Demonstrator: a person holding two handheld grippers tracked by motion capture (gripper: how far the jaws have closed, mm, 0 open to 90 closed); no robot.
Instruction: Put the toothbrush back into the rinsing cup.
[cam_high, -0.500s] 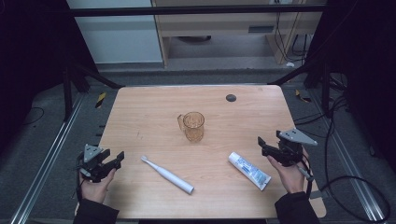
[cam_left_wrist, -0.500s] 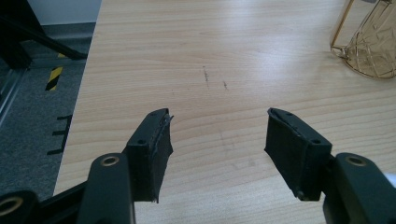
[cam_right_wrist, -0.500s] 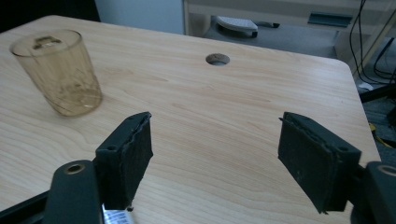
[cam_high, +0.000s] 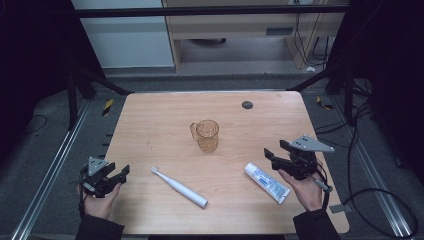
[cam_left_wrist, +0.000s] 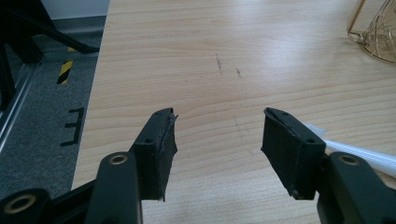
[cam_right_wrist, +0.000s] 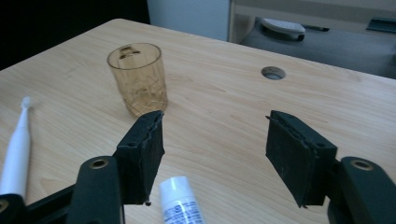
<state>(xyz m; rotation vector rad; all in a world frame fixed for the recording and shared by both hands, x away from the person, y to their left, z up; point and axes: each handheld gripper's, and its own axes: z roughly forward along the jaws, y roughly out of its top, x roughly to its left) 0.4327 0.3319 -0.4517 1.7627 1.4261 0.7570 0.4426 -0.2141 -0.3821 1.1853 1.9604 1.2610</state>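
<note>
While both grippers hang empty at the near edge of the counter, the work stands at its approach stage, nothing lifted yet.

Right gripper: jaws spread wide, released, poised just above the toothpaste tube, whose white cap lies between the jaws in the right gripper view.

Left gripper: jaws parted, holding nothing, near the toothbrush but apart from it.

Amber cup: upright, mid-counter, well apart from both.

Next move, by judgement: lower the right gripper over the tube, square the jaws across its body, then close.
</note>
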